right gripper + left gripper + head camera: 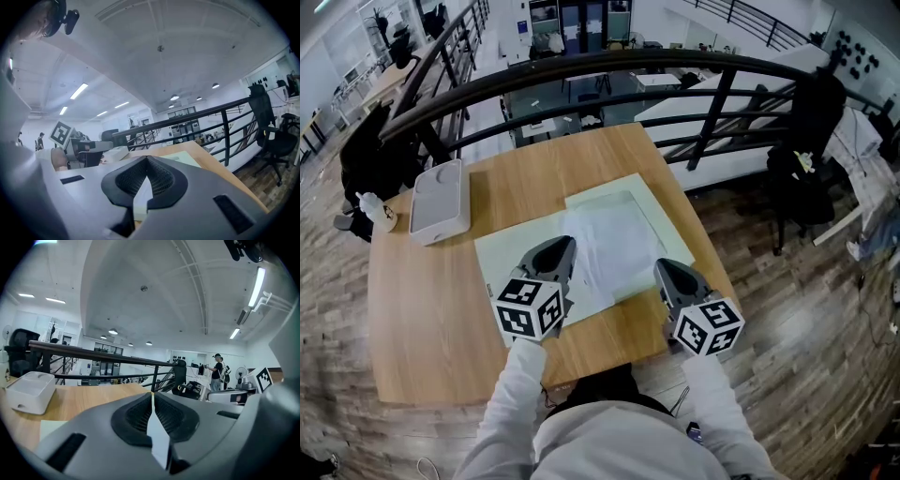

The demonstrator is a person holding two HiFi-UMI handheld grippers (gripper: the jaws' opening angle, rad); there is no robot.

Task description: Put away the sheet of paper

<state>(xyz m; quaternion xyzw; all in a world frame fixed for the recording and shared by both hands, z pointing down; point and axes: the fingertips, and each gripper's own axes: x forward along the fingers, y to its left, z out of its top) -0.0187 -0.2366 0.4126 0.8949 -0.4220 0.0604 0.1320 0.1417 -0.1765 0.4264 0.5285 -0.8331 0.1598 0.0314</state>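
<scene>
Sheet of paper (614, 248) sits mid-frame in the head view, on a pale green mat (508, 251) on the wooden worktop (431, 309). Your two tools are at its lower edge. L tool (560, 249) is at the sheet's lower-left part and R tool (667, 269) at its lower-right corner, so the paper spans btw them.

L tool: in the left gripper view the jaws are together, w/ a thin white strip of the sheet (158, 437) pinched edge-on btw the black ribbed pads (136, 416). So it's clamped on the paper.

R tool: same in the right gripper view. The jaws meet at the tip and a white wedge of the sheet (140, 199) is caught btw the pads (161, 178), so it's clamped on the paper too. Your L tool's marker cube (61, 133) shows at mid-left of that frame.

Both tools point toward the top of the head view, approx. parallel, w/ your sleeves (511, 403) behind them at the bottom.

Elsewhere, a white box (441, 199) lies at the upper-left of the worktop, well apart from the sheet. A dark railing (581, 70) runs across the top.
</scene>
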